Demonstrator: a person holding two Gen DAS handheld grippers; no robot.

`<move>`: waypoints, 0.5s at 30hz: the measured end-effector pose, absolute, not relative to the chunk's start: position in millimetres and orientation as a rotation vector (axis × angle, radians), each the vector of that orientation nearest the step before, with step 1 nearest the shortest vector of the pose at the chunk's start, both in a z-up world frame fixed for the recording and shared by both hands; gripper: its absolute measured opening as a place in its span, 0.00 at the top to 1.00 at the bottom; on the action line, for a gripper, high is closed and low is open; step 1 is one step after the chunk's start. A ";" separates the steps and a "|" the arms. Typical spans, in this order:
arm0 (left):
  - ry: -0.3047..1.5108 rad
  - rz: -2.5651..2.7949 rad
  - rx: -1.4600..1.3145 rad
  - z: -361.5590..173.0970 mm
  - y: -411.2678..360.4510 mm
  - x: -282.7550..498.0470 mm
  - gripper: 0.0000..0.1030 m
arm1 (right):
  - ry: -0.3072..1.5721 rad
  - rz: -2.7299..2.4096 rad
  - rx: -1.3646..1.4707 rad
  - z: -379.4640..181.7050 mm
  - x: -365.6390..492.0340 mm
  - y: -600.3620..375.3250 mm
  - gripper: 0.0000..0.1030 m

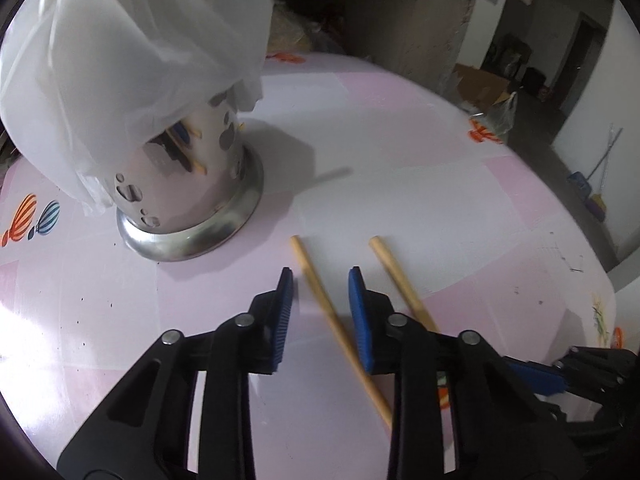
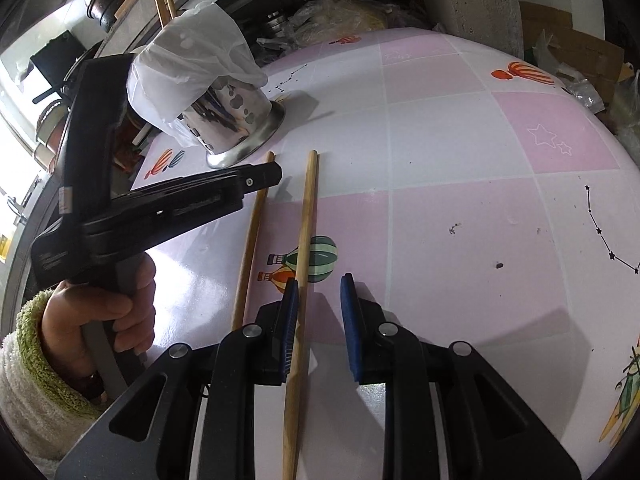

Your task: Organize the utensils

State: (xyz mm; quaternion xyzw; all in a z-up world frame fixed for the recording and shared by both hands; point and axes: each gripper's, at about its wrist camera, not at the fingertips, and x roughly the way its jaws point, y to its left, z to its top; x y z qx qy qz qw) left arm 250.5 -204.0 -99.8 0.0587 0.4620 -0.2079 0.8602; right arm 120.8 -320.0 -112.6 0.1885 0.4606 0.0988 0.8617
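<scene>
**Desk:** Blue-padded fingers are filling the bottom of both views. What are they doing?

**Photographer:** Seen from its own camera, the left gripper (image 1: 320, 280) is hovering over the tabletop (image 1: 400, 168) with its fingers spread, and one wooden chopstick (image 1: 340, 330) is lying slantwise between them, not pinched. A second chopstick (image 1: 402, 282) is lying just to the right of the right-hand pad. The right gripper (image 2: 319, 286) is likewise standing released; the second chopstick (image 2: 302, 280) is running along its left pad, though whether it is touching I cannot tell. The first chopstick (image 2: 251, 240) is lying just beside it, nearly parallel.

**Desk:** And where is the holder sitting?

**Photographer:** A perforated steel utensil holder (image 1: 188, 188) is standing upright on the tabletop, beyond the chopsticks and to the left. A white plastic bag (image 1: 132, 48) is draping over its top. In the right wrist view the same holder (image 2: 236, 120) and bag (image 2: 192, 60) are showing near the far left edge of the pink-and-white checked tabletop (image 2: 460, 152).

**Desk:** Anyone in frame?

**Photographer:** A left hand (image 2: 104, 312) in a fleecy sleeve (image 2: 36, 384) is gripping the left tool's handle.
</scene>
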 end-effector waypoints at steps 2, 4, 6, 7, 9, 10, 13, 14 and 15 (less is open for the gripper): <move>0.970 -0.424 0.143 -101.3 -207.9 252.8 0.79 | 0.967 0.208 0.396 -112.7 120.9 -320.4 0.79; 0.965 -0.409 0.163 -101.9 -210.0 253.2 0.84 | 0.966 0.207 0.397 -112.7 120.8 -320.4 0.79; 0.959 -0.395 0.182 -103.0 -211.2 252.7 0.90 | 0.966 0.207 0.397 -112.5 120.9 -320.3 0.79; 0.959 -0.395 0.183 -103.2 -210.5 251.2 0.90 | 0.966 0.207 0.398 -112.4 120.9 -320.5 0.79; 0.962 -0.390 0.189 -103.3 -207.4 247.5 0.92 | 0.966 0.207 0.399 -112.1 120.8 -320.7 0.79; 0.965 -0.386 0.194 -103.1 -205.6 244.8 0.93 | 0.966 0.207 0.399 -112.0 120.8 -320.7 0.79; 0.977 -0.380 0.190 -102.0 -195.9 235.5 0.95 | 0.966 0.205 0.398 -112.1 121.0 -321.0 0.79; 0.981 -0.379 0.189 -101.0 -192.0 232.6 0.95 | 0.966 0.206 0.398 -112.3 121.2 -321.0 0.79; 0.985 -0.378 0.190 -100.7 -189.3 229.6 0.95 | 0.966 0.206 0.397 -112.2 121.3 -321.0 0.79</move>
